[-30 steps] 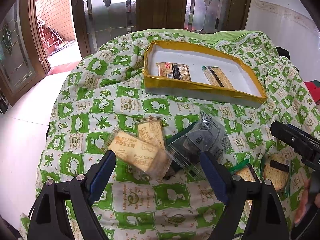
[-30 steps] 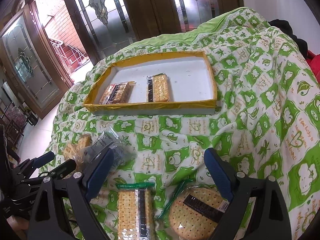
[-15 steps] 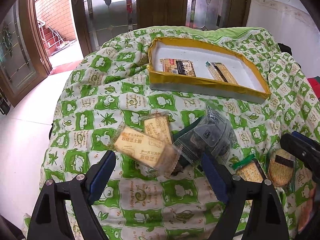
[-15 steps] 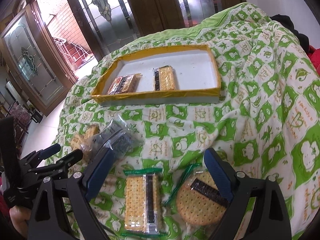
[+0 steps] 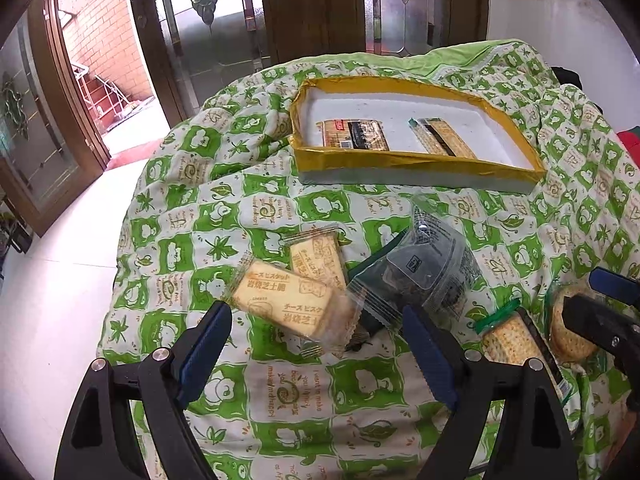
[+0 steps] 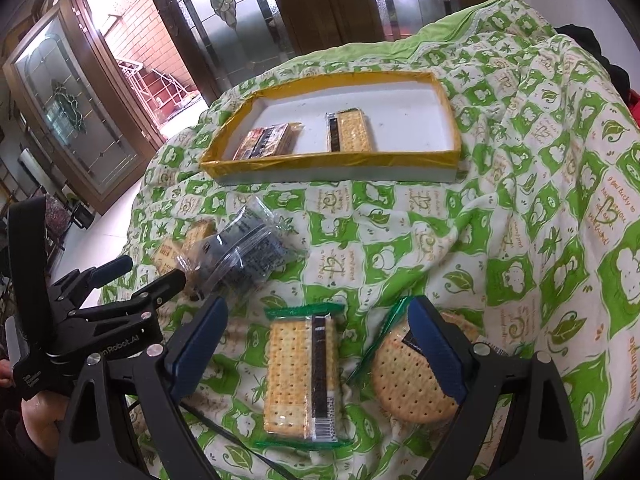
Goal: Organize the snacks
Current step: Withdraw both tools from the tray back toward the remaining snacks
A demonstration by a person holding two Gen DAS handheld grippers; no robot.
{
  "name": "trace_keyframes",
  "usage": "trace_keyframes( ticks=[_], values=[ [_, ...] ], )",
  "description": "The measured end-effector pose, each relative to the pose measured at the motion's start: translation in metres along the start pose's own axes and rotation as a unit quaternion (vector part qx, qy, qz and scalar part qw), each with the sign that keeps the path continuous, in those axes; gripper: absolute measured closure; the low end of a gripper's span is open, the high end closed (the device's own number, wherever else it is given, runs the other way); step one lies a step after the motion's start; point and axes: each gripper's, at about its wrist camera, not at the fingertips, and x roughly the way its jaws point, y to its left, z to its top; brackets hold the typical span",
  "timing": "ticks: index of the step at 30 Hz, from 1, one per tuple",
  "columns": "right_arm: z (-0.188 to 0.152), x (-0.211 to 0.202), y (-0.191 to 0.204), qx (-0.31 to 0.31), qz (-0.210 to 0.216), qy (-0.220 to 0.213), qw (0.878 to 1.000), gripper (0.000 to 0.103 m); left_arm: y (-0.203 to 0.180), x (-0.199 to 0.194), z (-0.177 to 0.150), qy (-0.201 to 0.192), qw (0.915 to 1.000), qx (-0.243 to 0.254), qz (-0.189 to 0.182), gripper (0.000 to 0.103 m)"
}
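Note:
A yellow-rimmed white tray lies at the far side of the green patterned cloth with two cracker packs inside. My left gripper is open, just short of two cheese biscuit packs and a dark clear-wrapped pack. My right gripper is open around a rectangular cracker pack, with a round cracker pack under its right finger. The left gripper also shows in the right wrist view.
The cloth drapes over a rounded table that drops off at the left to a white floor. Wooden glass doors stand behind. A cable runs under the right gripper.
Both grippers have drawn back and risen a little, so the snacks and tray sit further up in both views. Both stay open. No snack has moved.

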Motion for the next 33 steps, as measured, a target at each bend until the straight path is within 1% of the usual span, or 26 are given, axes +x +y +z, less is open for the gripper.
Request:
trace_keyframes(
  ticks=[3, 12, 18, 26, 30, 33],
  values=[
    [-0.001, 0.0, 0.002, -0.003, 0.001, 0.002, 1.0, 0.012, 0.0, -0.003, 0.0, -0.01, 0.9999, 0.001, 0.006, 0.014],
    [-0.007, -0.001, 0.006, -0.01, 0.007, 0.01, 1.0, 0.012, -0.007, -0.01, 0.0, -0.036, 0.9984, 0.031, 0.031, 0.014],
    [-0.012, 0.002, 0.008, -0.015, 0.011, 0.024, 1.0, 0.012, -0.004, -0.004, -0.002, -0.022, 0.9992, 0.026, 0.022, 0.014],
    [-0.013, 0.006, 0.013, -0.021, 0.02, 0.035, 0.999, 0.012, -0.003, 0.003, -0.005, -0.015, 0.9996, 0.02, 0.012, 0.014],
    [-0.014, 0.01, 0.015, -0.023, 0.03, 0.045, 0.998, 0.012, -0.005, 0.004, -0.005, -0.016, 0.9994, 0.028, 0.012, 0.014],
    [-0.016, 0.014, 0.017, -0.025, 0.039, 0.057, 0.997, 0.012, -0.003, 0.007, -0.004, -0.014, 0.9996, 0.022, 0.008, 0.014]
  ],
)
